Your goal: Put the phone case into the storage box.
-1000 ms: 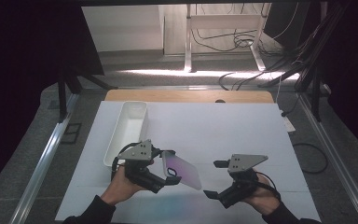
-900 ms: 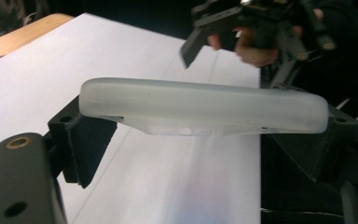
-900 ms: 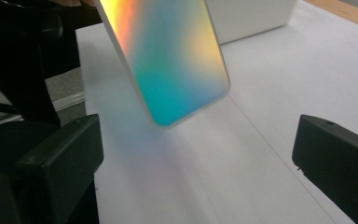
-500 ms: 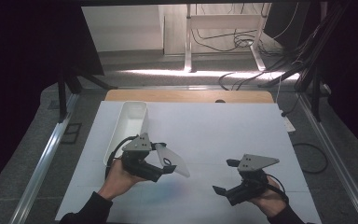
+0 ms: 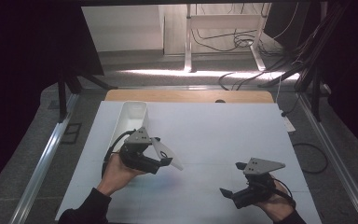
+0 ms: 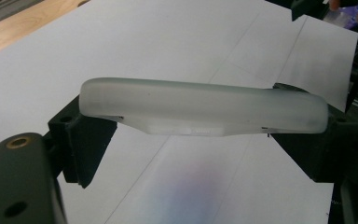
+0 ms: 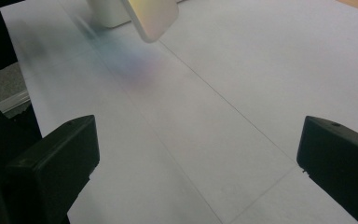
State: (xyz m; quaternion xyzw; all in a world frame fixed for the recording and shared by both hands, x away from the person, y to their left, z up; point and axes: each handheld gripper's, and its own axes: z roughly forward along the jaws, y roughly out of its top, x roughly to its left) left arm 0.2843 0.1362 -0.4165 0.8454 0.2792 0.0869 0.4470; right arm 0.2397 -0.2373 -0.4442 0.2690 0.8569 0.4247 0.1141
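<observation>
Translucent plastic lid (image 6: pixel 200 109) hangs clear of the white table sheet (image 5: pixel 223 140), clamped by its edge in the left gripper (image 5: pixel 165 161) so it can be carried, probably toward the white bin (image 5: pixel 131 119) just beyond that hand, judging by how close they sit. The right gripper (image 5: pixel 224 191) rests low near the front edge, jaws spread wide on nothing, seemingly kept out of the way

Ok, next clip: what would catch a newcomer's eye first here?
The frosted translucent plate clamped in the left gripper, held above the white table at its left. Next, the long white tray just behind it, and the right gripper, jaws wide apart, near the front right.
</observation>
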